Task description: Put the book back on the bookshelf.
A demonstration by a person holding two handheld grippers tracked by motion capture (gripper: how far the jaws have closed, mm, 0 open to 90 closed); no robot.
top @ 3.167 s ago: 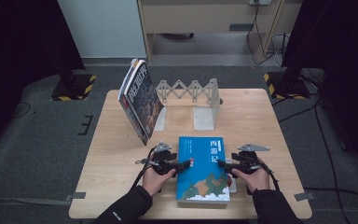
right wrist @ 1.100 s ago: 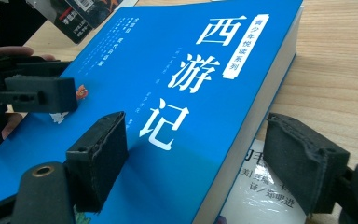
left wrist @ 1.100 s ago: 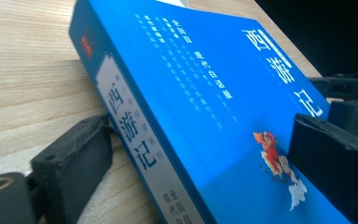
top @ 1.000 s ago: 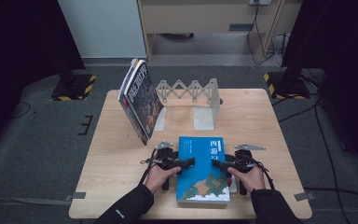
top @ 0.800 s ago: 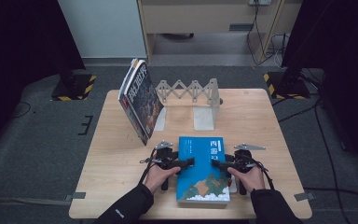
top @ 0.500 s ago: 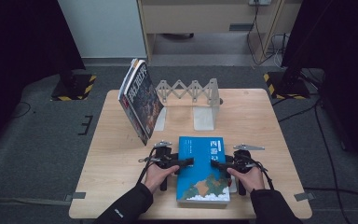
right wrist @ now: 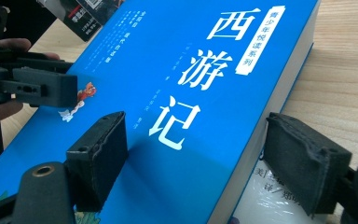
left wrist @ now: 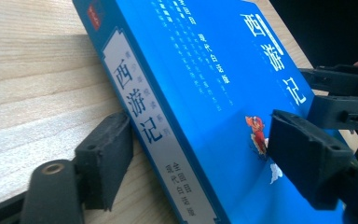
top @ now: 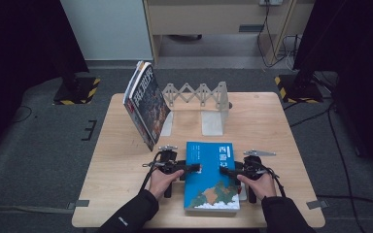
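Because the blue book [top: 212, 175] is a thick, stiff paperback with a glossy cover, it looks fairly heavy for one grip and likely slippery under rubber pads; taking it by both long edges, spine and fore-edge, near mid-length seems the safest hold. It lies flat in the lower middle of the high view, on the near part of the bench [top: 121, 160], with what looks like another white-covered book [right wrist: 270, 198] under its fore-edge.

At the book's left edge, the left tongs [top: 193, 168] straddle the spine: in the left gripper view one pad [left wrist: 105, 158] sits beside the spine low against the wood, the other [left wrist: 307, 154] over the cover. Their jaws have just been closing around the book, though a firm pinch cannot be confirmed. At the right edge, the right tongs [top: 226, 171] stand fairly wide around the fore-edge, one pad [right wrist: 100, 158] on the cover and the other [right wrist: 303, 161] just clear of the page block.
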